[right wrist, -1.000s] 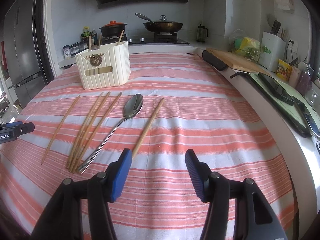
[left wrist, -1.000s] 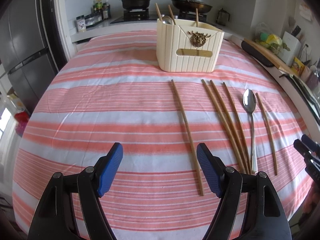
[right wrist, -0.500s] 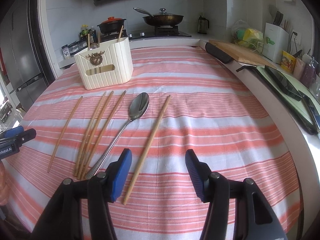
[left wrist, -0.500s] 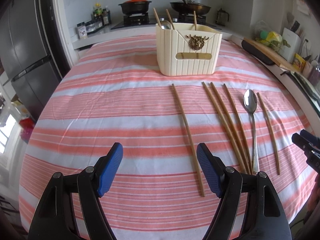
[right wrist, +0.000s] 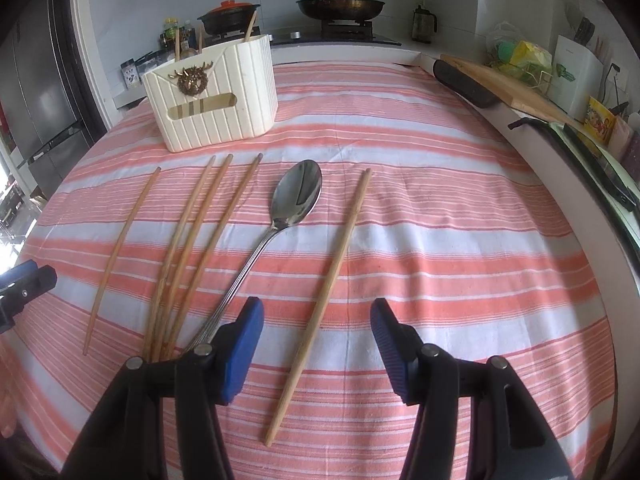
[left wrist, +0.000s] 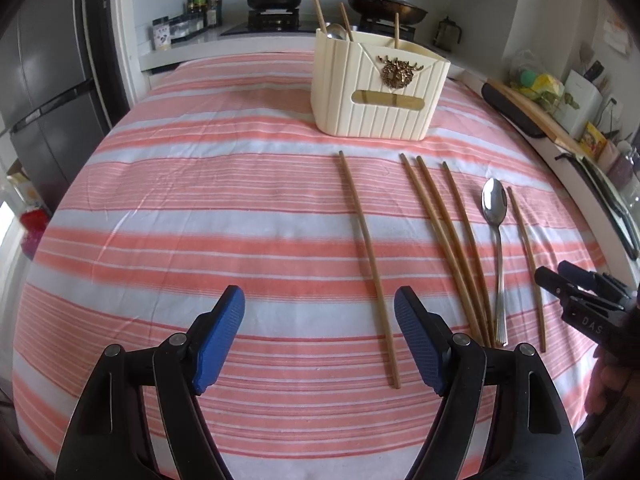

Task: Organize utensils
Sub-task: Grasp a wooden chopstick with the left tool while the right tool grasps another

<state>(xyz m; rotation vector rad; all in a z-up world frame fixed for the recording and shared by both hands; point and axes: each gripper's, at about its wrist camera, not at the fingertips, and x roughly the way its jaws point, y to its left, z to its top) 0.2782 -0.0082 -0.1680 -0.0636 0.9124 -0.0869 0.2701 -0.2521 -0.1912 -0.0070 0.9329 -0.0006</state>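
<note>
On the striped tablecloth (left wrist: 200,208) stands a cream utensil holder (left wrist: 380,84) with chopsticks and a spoon in it. In front of it lie one wooden chopstick (left wrist: 368,256), three chopsticks close together (left wrist: 444,232), a metal spoon (left wrist: 496,240) and a last chopstick (left wrist: 526,264). My left gripper (left wrist: 320,332) is open over bare cloth, left of the single chopstick. My right gripper (right wrist: 316,320) is open. The rightmost chopstick (right wrist: 332,272) runs between its fingers, touching neither pad. The spoon (right wrist: 298,196) lies just to its left, its handle end hidden behind the left finger (right wrist: 240,344).
A counter along the right edge carries a wooden cutting board (right wrist: 516,92), a black handle (right wrist: 464,80) and packets. A stove with a pot (right wrist: 228,16) and a pan (right wrist: 340,6) stands behind the table. A grey fridge (left wrist: 44,80) stands at the left.
The right gripper moved left and slightly down, so the rightmost chopstick now lies between its fingers instead of beyond its left finger. The left gripper barely shifted; both stayed open.
</note>
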